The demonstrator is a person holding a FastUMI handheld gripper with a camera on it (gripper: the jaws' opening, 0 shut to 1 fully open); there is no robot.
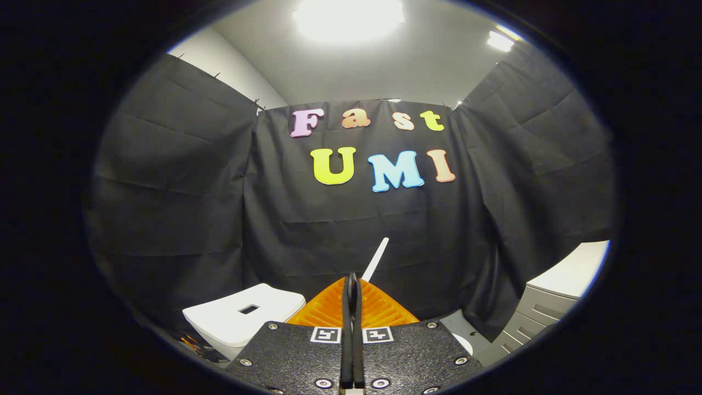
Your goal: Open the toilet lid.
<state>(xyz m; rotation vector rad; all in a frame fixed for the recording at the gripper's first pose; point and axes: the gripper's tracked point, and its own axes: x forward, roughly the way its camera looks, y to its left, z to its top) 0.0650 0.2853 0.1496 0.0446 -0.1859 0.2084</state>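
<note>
My gripper (351,281) points forward and slightly up, its two orange fingers (378,310) pressed together with nothing between the black pads. Just beyond the tips and a little to their right, a thin white strip (378,257) rises at a slant against the black cloth; it looks like the toilet lid seen edge-on and raised. The white toilet tank (241,318), with a rectangular slot in its top, sits to the left of the fingers. A small piece of white toilet rim (464,343) shows low to the right of the gripper body. The bowl is hidden behind the gripper.
A grey drawer cabinet (540,315) with a white top (576,271) stands to the right. Black cloth walls close the booth at the back and on both sides. Some orange-and-dark items (193,344) lie low by the tank's left side.
</note>
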